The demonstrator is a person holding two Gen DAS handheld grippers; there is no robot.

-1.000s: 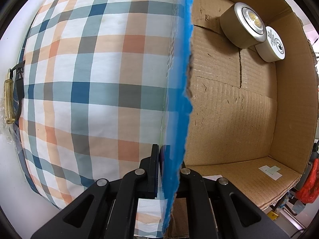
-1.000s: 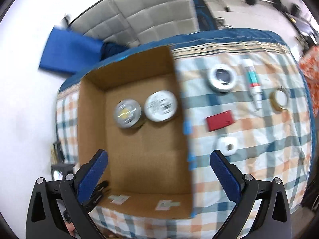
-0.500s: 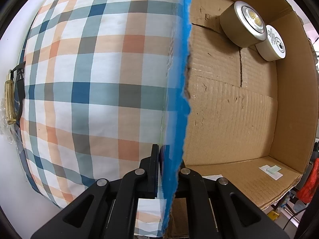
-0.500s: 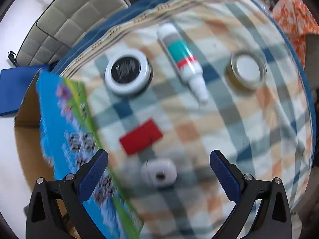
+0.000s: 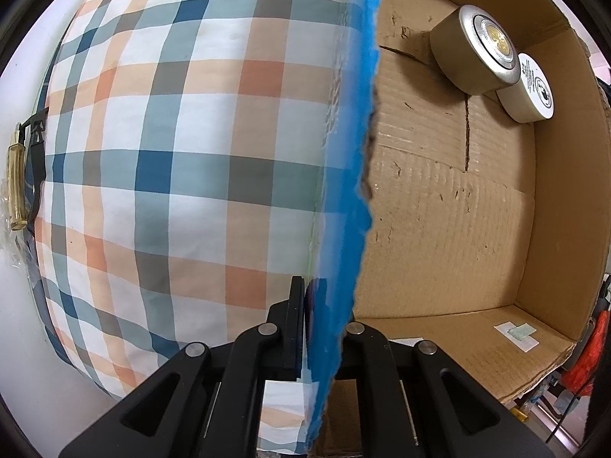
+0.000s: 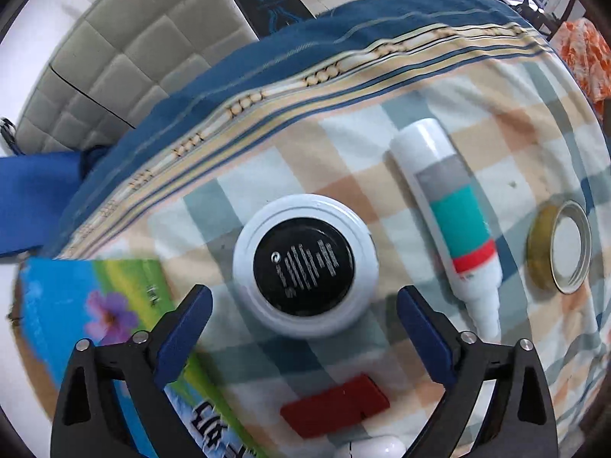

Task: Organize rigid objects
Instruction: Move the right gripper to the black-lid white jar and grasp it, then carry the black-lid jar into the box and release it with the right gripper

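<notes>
Left wrist view: left gripper [image 5: 319, 328] clamped on blue-printed wall of brown cardboard box [image 5: 458, 206]; far inside, silver round puck light [image 5: 475, 51] touching white round tin [image 5: 529, 89]. Right wrist view: right gripper [image 6: 303, 318] spread wide, empty, flanking white round black-topped tin [image 6: 305, 263]; red flat block [image 6: 336, 408] nearer; white teal-banded tube [image 6: 450, 221], gold-rimmed lid [image 6: 561, 246] beyond.

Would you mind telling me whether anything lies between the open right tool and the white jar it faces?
Nothing visible does. The right tool is open, with the white jar just ahead of the gap between its fingers. The red block lies nearer the camera, the tube off to the right.
</notes>
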